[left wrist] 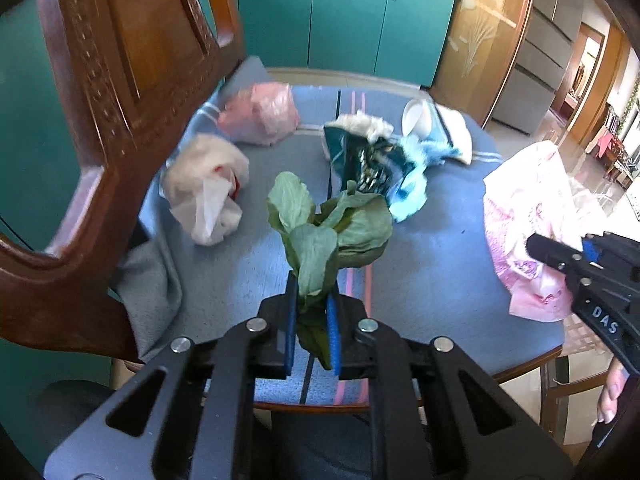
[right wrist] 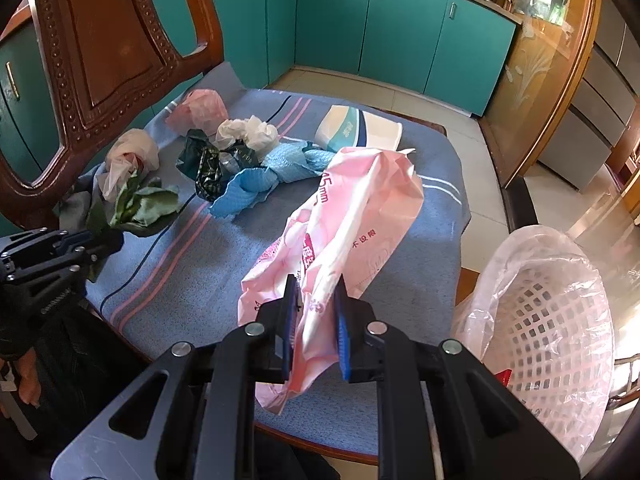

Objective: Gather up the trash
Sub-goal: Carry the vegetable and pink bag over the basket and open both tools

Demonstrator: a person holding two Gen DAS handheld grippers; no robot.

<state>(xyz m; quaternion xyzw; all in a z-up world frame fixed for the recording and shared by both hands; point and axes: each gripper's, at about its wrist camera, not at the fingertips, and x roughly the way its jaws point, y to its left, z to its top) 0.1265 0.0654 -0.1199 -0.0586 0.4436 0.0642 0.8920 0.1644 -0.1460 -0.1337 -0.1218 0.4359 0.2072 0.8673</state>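
Note:
My left gripper [left wrist: 312, 312] is shut on a bunch of wilted green leaves [left wrist: 332, 224], held up over the blue cloth on the table [left wrist: 440, 248]; in the right wrist view these leaves [right wrist: 140, 204] and the left gripper [right wrist: 86, 242] sit at the left. My right gripper [right wrist: 316, 308] is shut on a crumpled pink plastic wrapper [right wrist: 356, 216], which shows at the right in the left wrist view as the pink wrapper [left wrist: 528, 216] with the right gripper [left wrist: 560, 252] on it. More trash lies on the cloth: a dark green packet [right wrist: 208, 164], a blue rag [right wrist: 272, 176] and white tissue [right wrist: 248, 132].
A white lattice basket lined with clear plastic [right wrist: 552, 320] stands right of the table. A carved wooden chair back [left wrist: 120, 100] rises at the left. Two bundled bags, one pink [left wrist: 260, 112] and one whitish [left wrist: 208, 188], and a white paper cup [right wrist: 360, 128] lie on the cloth. Teal cabinets stand behind.

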